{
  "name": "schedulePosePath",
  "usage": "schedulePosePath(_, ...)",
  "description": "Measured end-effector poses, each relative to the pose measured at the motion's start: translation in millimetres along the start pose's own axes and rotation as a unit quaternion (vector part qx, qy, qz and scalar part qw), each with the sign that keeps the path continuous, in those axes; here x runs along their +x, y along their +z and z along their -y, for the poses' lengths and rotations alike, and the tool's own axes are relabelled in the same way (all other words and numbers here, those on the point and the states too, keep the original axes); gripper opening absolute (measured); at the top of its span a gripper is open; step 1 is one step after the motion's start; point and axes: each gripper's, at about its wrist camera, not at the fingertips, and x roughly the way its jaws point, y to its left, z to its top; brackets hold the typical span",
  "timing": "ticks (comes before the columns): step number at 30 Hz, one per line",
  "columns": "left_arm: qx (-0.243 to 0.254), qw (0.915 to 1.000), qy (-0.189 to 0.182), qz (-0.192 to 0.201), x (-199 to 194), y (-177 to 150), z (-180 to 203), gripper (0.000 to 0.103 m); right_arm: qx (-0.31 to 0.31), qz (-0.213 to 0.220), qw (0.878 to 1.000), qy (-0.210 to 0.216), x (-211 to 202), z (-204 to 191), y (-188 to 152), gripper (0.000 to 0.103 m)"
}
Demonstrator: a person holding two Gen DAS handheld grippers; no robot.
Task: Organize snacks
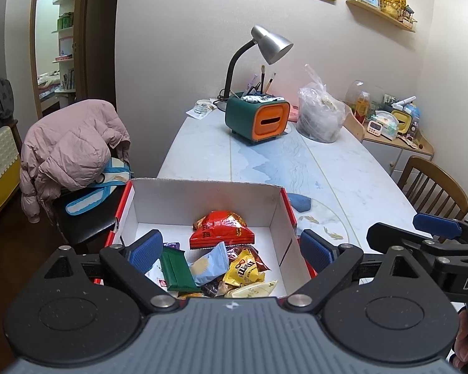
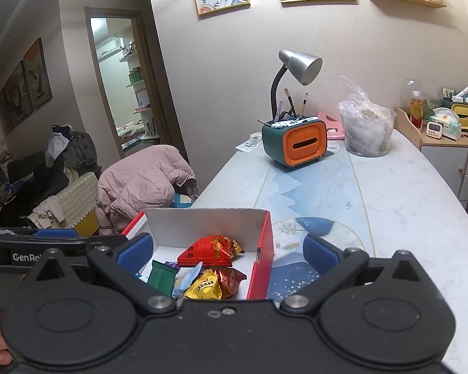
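A red cardboard box (image 1: pixel 202 199) with a white inside stands at the table's near left corner. In it lie a red packet (image 1: pixel 221 229), a green bar (image 1: pixel 176 269), a light blue packet (image 1: pixel 210 263), a yellow M&M's bag (image 1: pixel 245 269) and a pale packet (image 1: pixel 252 290). My left gripper (image 1: pixel 231 249) hovers open over the box, holding nothing. The right gripper (image 2: pixel 228 251) is open too, straddling the box's red right wall (image 2: pixel 260 268). The red packet (image 2: pixel 212 251), green bar (image 2: pixel 160 277) and M&M's bag (image 2: pixel 204 288) show between its fingers. One of its blue pads (image 1: pixel 436 226) reaches in at the right of the left wrist view.
Further back on the marble table (image 1: pixel 343 168) stand a green-and-orange tissue box (image 1: pixel 259 118), a grey desk lamp (image 1: pixel 270 45) and a full plastic bag (image 1: pixel 319 115). A chair with a pink jacket (image 1: pixel 75 149) is left of the box; a wooden chair (image 1: pixel 433 184) is right.
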Motion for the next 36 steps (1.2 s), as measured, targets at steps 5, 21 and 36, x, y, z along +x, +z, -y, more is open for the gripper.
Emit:
schedulePosePath(5, 0.001, 1.0000, -0.002, -0.004, -0.6, -0.8, 0.6, 0.095, 0.001, -0.002, 1.000, -0.003, 0.3, 0.6, -0.4, 0.103)
schedulePosePath(21, 0.003, 1.0000, -0.008, -0.004, -1.5, -2.8, 1.5, 0.095, 0.006, -0.009, 1.000, -0.005, 1.9, 2.5, -1.1, 0.103)
schedulePosePath(36, 0.003, 1.0000, -0.007, -0.004, -2.6, -5.2, 2.7, 0.095, 0.007, -0.009, 1.000, -0.007, 1.3, 3.3, -2.9, 0.103)
